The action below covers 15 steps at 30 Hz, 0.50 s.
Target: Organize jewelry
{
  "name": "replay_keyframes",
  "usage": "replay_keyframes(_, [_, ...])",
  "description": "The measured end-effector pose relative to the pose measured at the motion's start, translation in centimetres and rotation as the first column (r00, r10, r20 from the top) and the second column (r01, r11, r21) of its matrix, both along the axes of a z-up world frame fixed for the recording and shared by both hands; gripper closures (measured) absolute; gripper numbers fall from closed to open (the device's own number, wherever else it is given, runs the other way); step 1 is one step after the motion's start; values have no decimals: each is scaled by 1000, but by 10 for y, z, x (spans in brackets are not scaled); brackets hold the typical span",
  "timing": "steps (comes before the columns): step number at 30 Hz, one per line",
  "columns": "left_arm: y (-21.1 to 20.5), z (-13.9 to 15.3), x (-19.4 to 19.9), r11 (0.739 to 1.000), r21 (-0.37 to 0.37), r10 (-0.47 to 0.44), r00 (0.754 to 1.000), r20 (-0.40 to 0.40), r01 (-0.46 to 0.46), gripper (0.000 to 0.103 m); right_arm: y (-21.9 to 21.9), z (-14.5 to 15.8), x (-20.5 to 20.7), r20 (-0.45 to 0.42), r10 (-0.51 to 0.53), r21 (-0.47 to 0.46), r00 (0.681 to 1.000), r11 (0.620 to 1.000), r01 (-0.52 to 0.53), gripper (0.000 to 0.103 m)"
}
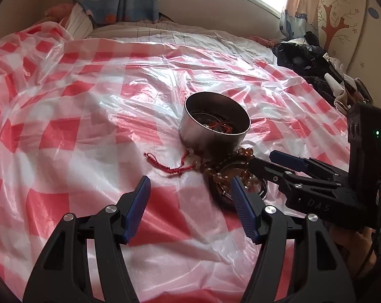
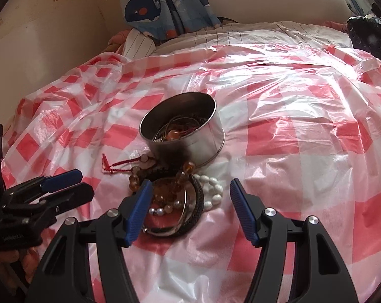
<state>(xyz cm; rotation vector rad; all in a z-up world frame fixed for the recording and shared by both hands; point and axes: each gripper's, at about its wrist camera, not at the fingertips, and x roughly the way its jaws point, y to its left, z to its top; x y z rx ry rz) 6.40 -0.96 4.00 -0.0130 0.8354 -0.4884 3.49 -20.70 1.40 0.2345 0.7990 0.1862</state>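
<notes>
A round metal tin (image 1: 213, 126) stands on the red-and-white checked plastic sheet (image 1: 64, 126) and holds tangled jewelry; it also shows in the right wrist view (image 2: 188, 136). Just in front of it lies a pile: amber bead bracelets (image 2: 175, 184), a red cord (image 2: 119, 164), a white bead bracelet (image 2: 213, 189), small pearls (image 2: 160, 210), and metal and black bangles (image 2: 190, 217). My left gripper (image 1: 190, 189) is open and empty, just left of the pile (image 1: 231, 174). My right gripper (image 2: 188, 189) is open, its fingers straddling the pile, holding nothing.
The sheet covers a bed. Whale-print curtains (image 2: 162, 7) hang at the back by the wall. Dark clothes (image 1: 309, 60) lie heaped at the far right edge. Striped bedding (image 1: 150, 32) shows beyond the sheet.
</notes>
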Motion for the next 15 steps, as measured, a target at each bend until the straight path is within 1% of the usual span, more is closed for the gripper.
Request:
replay_keyframes(2, [-6, 1, 8, 1000, 21, -1, 1000, 20, 1, 41, 3, -1, 9, -2, 10, -13, 1000, 1000, -10, 41])
replay_keyframes(4, [-13, -2, 18, 999, 48, -8, 1000, 28, 7, 41, 6, -2, 19, -15, 17, -28, 1000, 999, -17, 47])
replay_keyframes(6, [-18, -8, 28, 997, 76, -11, 1000, 19, 9, 41, 7, -6, 24, -31, 34, -23, 999, 999, -35, 66])
replay_keyframes(7, [-20, -14, 33, 996, 90, -8, 1000, -1, 8, 41, 6, -6, 24, -28, 30, -25, 999, 999, -31, 71])
replay_keyframes(8, [-21, -19, 37, 995, 98, -9, 1000, -27, 11, 41, 6, -5, 23, -24, 33, -23, 999, 999, -34, 83])
replay_keyframes(9, [-22, -22, 37, 995, 102, -16, 999, -35, 19, 43, 7, -4, 21, -22, 32, -33, 999, 999, -32, 87])
replay_keyframes(10, [-23, -23, 34, 994, 106, -25, 999, -30, 28, 55, 7, -3, 18, -17, 31, -42, 999, 999, -31, 88])
replay_keyframes(11, [-24, -24, 32, 992, 123, -37, 999, -36, 42, 70, 6, -2, 15, -14, 32, -41, 999, 999, -32, 91])
replay_keyframes(12, [-25, -25, 30, 988, 145, -45, 998, -45, 52, 76, 4, -1, 12, -11, 26, -38, 1000, 999, -27, 91])
replay_keyframes(13, [-23, -26, 26, 989, 138, -50, 997, -52, 57, 84, 1, 0, 6, -5, 19, -30, 1000, 999, -19, 91])
replay_keyframes(14, [-20, -26, 23, 990, 130, -50, 997, -60, 58, 90, -3, 2, 1, -1, 13, -16, 1000, 1000, -13, 91])
replay_keyframes(15, [-17, -25, 18, 990, 128, -49, 997, -61, 56, 92, -6, 4, -6, 5, 8, 4, 1000, 1000, -8, 91])
